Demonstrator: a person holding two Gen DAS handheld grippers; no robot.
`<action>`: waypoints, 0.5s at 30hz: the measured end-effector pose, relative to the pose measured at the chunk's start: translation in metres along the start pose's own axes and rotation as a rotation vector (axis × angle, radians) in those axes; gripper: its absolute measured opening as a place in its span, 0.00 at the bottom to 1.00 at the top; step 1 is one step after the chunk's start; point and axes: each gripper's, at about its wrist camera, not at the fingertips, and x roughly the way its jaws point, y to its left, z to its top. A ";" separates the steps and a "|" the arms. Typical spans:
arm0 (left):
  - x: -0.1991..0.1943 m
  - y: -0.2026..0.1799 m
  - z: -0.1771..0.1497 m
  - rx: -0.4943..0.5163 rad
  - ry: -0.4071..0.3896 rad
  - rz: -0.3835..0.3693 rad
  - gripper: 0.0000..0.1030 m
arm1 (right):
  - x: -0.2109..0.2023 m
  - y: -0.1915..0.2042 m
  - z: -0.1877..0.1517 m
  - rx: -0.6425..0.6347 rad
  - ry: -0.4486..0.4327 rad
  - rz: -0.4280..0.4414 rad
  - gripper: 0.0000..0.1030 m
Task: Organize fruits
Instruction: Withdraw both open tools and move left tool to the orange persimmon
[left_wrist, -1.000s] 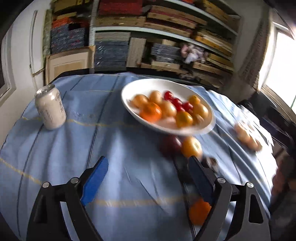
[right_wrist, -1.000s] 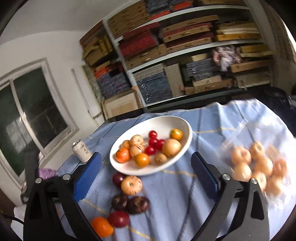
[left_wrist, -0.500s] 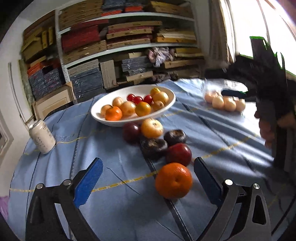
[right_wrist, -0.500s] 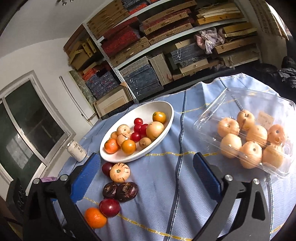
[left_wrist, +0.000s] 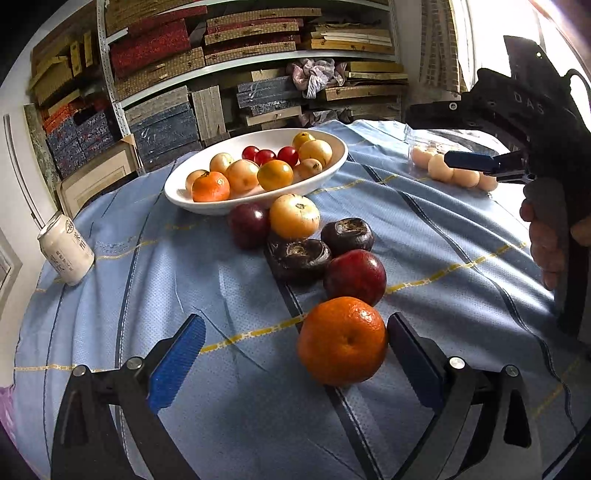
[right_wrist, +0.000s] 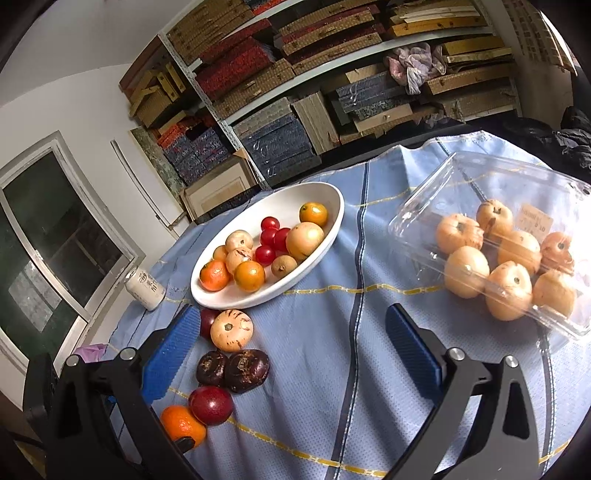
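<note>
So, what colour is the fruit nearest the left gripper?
Orange: the orange shows best in the left wrist view.

In the left wrist view, a bowl (left_wrist: 334, 168) of fruits sits at upper centre on the tablecloth (left_wrist: 184, 266), with a can (left_wrist: 66, 251) at the left edge. Below the bowl a cluster of loose fruits (left_wrist: 306, 240) trails down to a mandarin (left_wrist: 341, 341) at lower centre. A clear container (right_wrist: 491, 229) of fruits lies at the right in the right wrist view.
</note>
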 end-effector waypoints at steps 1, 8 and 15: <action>0.000 0.000 0.000 -0.001 0.000 -0.001 0.95 | 0.000 0.000 0.000 -0.001 0.002 0.001 0.96; 0.002 0.024 -0.003 -0.049 0.016 0.082 0.88 | 0.001 0.000 -0.002 0.001 0.011 0.000 0.96; 0.006 0.061 -0.007 -0.149 0.044 0.139 0.87 | 0.004 0.004 -0.006 -0.021 0.024 0.007 0.96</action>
